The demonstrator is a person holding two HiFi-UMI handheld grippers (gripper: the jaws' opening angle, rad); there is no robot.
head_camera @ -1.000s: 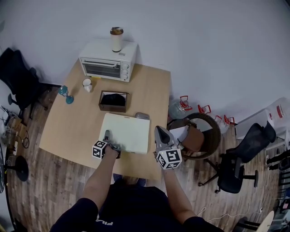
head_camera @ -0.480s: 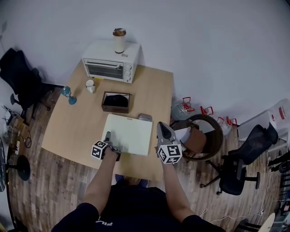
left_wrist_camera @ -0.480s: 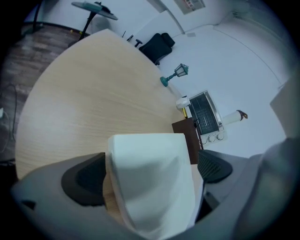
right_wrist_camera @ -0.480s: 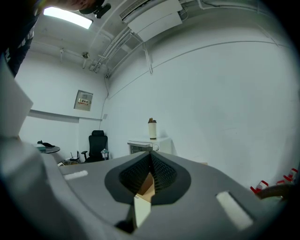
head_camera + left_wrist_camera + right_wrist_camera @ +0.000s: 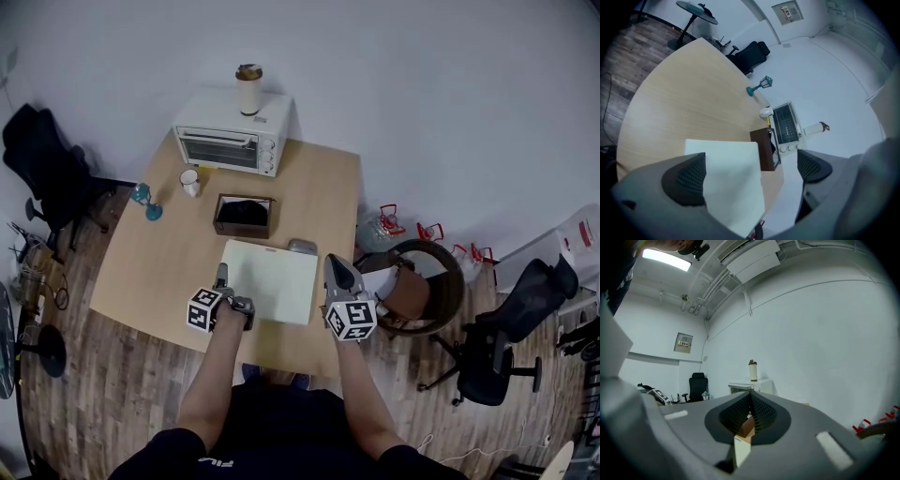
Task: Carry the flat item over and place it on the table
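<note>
Left gripper, head view: left gripper (image 5: pixel 225 286) hovers over the near-left corner of the white flat board (image 5: pixel 272 279).
Right gripper, head view: right gripper (image 5: pixel 333 264) sits at the board's right edge.
Board, head view: lies on the wooden table (image 5: pixel 159 253) near its front edge, just in front of the brown box (image 5: pixel 242 216); toaster oven (image 5: pixel 232 139) at the far edge.
Jaws, left gripper view: spread wide, have just been opening. Pads (image 5: pixel 686 180) are clear of the board (image 5: pixel 733 187), which shows below between them; nothing gripped.
Jaws, right gripper view: pressed together on the board's thin white edge (image 5: pixel 741 448).
</note>
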